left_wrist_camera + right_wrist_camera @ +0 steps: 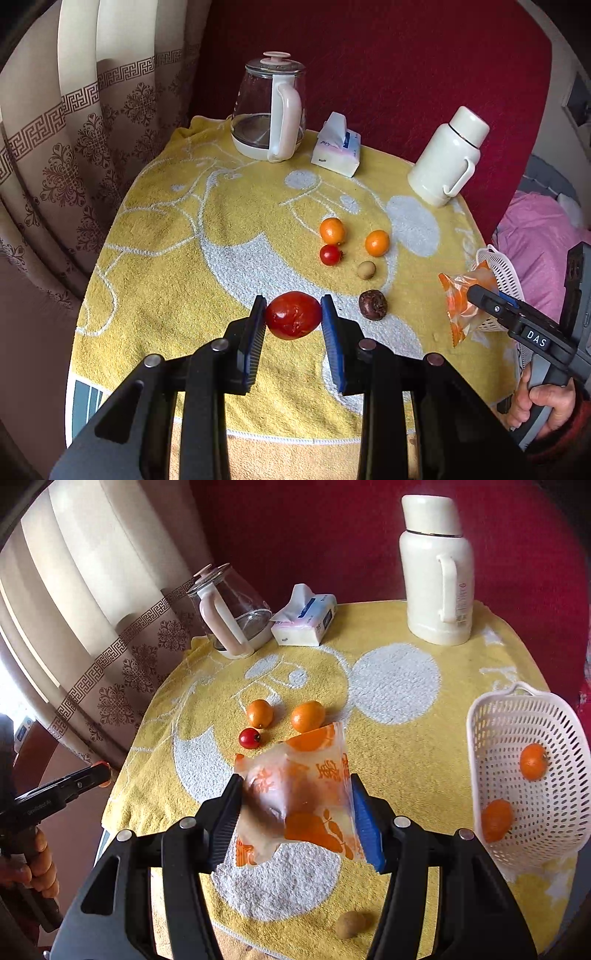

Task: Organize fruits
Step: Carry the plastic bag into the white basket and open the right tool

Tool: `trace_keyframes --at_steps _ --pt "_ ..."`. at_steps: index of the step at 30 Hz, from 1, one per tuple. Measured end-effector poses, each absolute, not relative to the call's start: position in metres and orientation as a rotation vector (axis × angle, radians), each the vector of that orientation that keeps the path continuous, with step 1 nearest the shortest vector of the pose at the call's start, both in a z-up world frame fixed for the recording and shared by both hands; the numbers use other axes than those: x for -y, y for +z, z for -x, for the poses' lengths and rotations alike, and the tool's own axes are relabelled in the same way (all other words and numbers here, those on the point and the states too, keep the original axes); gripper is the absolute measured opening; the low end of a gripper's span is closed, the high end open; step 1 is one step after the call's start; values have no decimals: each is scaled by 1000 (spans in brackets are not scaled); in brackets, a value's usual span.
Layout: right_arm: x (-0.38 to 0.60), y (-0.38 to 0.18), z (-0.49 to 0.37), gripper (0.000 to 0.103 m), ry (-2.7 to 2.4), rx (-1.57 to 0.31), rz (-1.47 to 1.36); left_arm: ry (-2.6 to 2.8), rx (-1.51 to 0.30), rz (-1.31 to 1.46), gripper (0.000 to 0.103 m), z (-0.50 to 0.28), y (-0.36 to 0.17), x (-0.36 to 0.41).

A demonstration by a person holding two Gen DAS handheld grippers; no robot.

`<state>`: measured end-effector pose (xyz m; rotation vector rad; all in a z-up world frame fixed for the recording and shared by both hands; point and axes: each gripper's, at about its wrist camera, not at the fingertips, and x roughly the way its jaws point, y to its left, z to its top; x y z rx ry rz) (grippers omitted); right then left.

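Note:
My left gripper is shut on a red glossy fruit and holds it above the yellow towel. My right gripper is shut on a clear packet with orange print, also seen in the left wrist view. On the towel lie two small oranges, a small red fruit, a tan round fruit and a dark brown wrinkled fruit. A white perforated basket at the right holds two oranges.
At the back stand a glass kettle, a tissue pack and a white thermos jug. A red chair back rises behind the table. Curtains hang at the left. The table edges fall off at left and front.

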<state>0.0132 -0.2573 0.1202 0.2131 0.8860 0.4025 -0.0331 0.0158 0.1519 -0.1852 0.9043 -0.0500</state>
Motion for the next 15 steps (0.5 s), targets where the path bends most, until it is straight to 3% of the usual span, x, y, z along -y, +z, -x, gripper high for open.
trace_keyframes --at_steps 15 --pt "364 137 14 58 285 -815 -259 -53 -871 186 30 69 166 43"
